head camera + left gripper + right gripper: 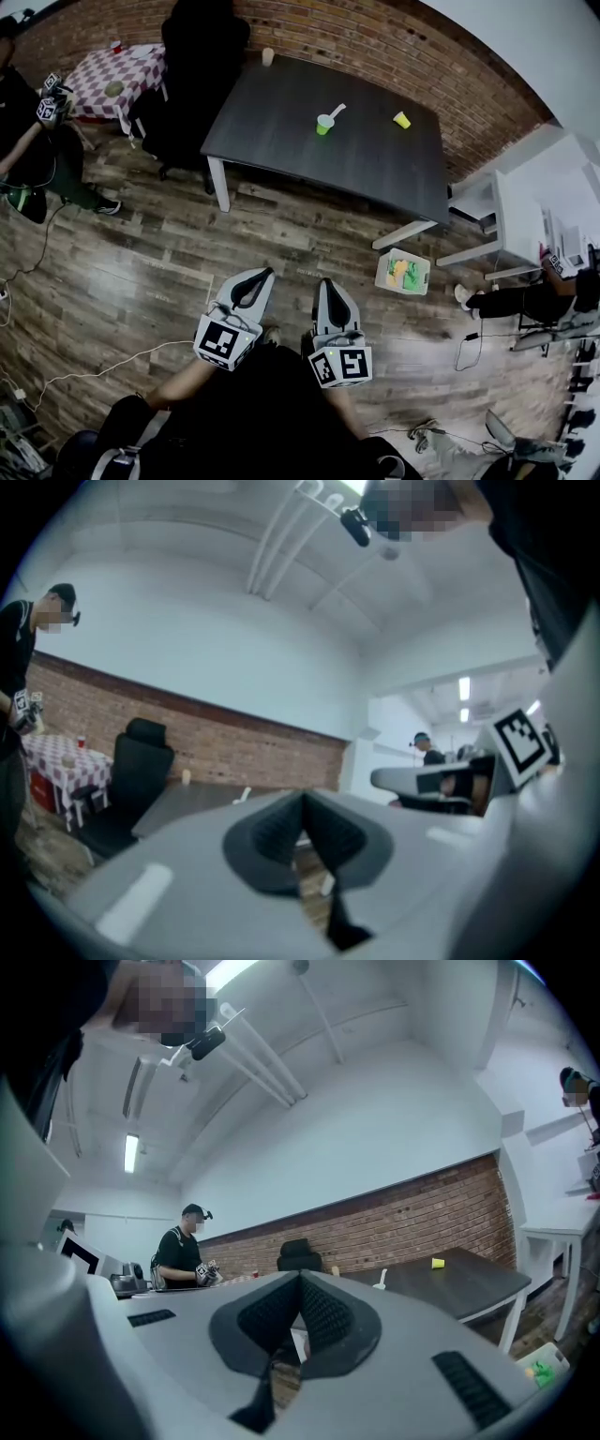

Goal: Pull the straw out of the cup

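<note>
Nearest, over the wooden floor: left gripper, held level, jaws together with nothing between them; beside it, right gripper, also level, jaws likewise closed and empty. Each carries its cube of square markers at the near end. On the floor to the right of the grippers: a small white box holding green and orange items. Beyond, a dark table on white legs, well apart from both grippers. On its top, near the middle: a green cup, upright, with the white straw standing in it and leaning up to the right in the head view. To the right of that cup, apart from it: a yellow cup. At the table's far edge: a pale upright cup. Behind the table's left end: a black chair, then a checked-cloth table. Farthest: a brick wall.
</note>
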